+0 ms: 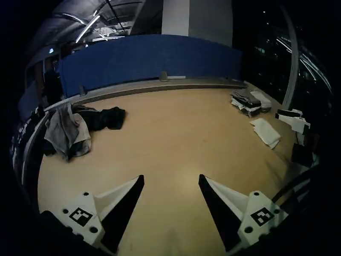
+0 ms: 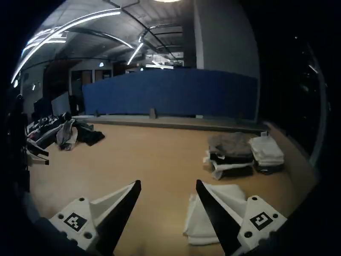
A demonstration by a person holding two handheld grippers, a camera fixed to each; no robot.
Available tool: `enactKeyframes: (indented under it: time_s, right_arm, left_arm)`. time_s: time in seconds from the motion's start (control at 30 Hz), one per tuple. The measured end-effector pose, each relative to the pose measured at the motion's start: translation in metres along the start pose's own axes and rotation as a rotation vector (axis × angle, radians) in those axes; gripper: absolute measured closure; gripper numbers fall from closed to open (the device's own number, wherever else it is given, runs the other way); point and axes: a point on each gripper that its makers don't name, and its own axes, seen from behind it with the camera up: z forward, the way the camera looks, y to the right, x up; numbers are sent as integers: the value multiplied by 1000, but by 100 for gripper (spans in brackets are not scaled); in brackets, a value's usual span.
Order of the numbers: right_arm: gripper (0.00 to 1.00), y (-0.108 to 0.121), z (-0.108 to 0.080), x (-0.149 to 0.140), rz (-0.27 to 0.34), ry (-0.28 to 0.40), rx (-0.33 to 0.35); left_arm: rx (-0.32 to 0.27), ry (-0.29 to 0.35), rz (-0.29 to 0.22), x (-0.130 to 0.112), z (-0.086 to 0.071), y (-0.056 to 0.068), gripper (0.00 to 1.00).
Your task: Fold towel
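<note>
Hanging wide apart and holding nothing, the jaws of the left gripper [image 1: 170, 177] and the right gripper [image 2: 167, 182] sit over the surface [image 1: 170, 128]. A folded white towel [image 2: 192, 222] lies just under the right one, so it looks done. Folded stacks [image 2: 238, 155] sit farther back. A messy pile [image 1: 68, 132] looks left to fold.

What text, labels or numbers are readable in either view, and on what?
No readable words, numbers or brands.
On the left hand-held gripper: a black-and-white square tag by each finger; a pattern, not text.
On the right hand-held gripper: the same kind of tags, no letters.
On the folded towels, the clothes pile and the blue panel: no label to be made out.
</note>
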Motion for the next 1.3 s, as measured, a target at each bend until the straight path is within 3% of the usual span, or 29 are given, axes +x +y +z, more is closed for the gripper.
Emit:
enactKeyframes:
  time_s: [0.17,0.37,0.5,0.77,0.97,1.3]
  right_arm:
    - [0,-12,1,24,0,76,-28]
    - [0,-4,-2,53,-9,201,-141]
    - [0,-9,-4,60,-23,236,-174]
    - [0,-21,1,60,-45,224,-169]
    - [0,-29,3,53,-54,194,-156]
    - [0,-35,3,41,-71,139,-163]
  left_arm:
    - [21,72,-6,14,-1,-6,5]
    - [48,173,-5,37,-1,-16,5]
    - [83,238,-37,50,0,-28,5]
    - [113,317,-85,65,5,-42,5]
    - [131,361,-116,64,6,-50,5]
    - [203,435,-92,61,5,-71,5]
